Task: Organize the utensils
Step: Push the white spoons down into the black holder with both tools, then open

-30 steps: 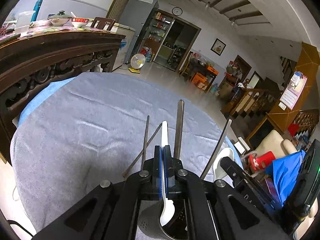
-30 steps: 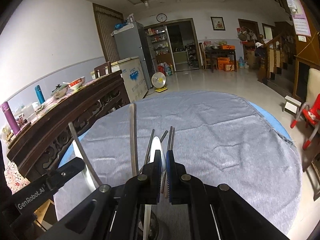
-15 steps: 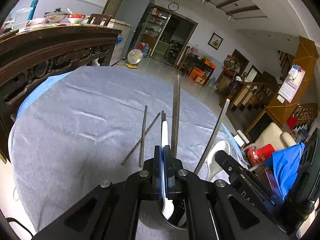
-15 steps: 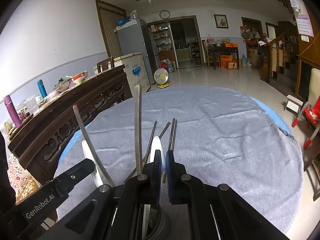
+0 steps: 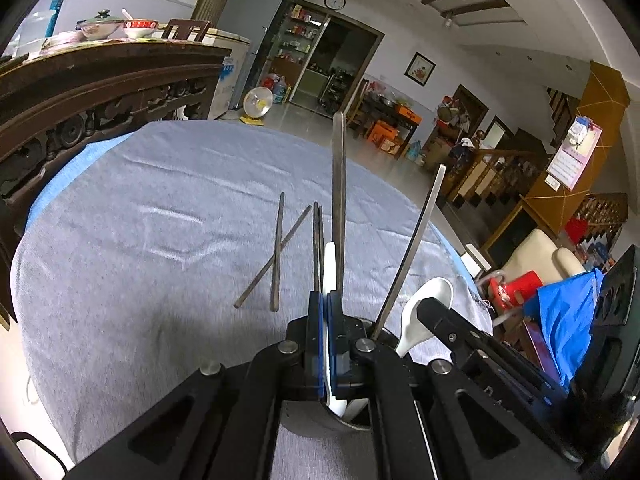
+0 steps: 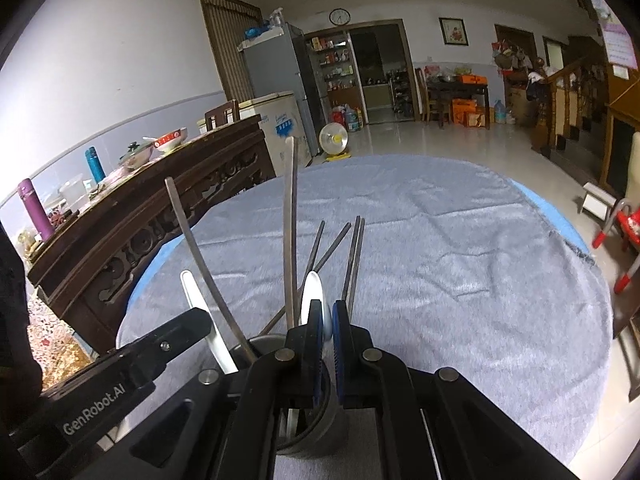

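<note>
1. A white spoon [image 5: 329,264] is pinched by its handle between the blue pads of the left gripper [image 5: 325,300], bowl end down inside the round holder [image 5: 320,426], presumably so it can be dropped in upright.
2. A second white spoon [image 6: 314,292] is clamped by the right gripper [image 6: 326,312], directly above the same holder; both spoons seem to be stowed together.
3. Two metal handles [image 5: 339,200] already lean in the holder, standing up past the fingers.
4. Four chopsticks [image 5: 280,252] are left flat on the grey tablecloth [image 5: 140,220] just beyond the holder: one pair crossed, one pair side by side. They are judged the remaining work.
5. Release of both spoons is judged the next step; tipping the holder is the risk.
</note>
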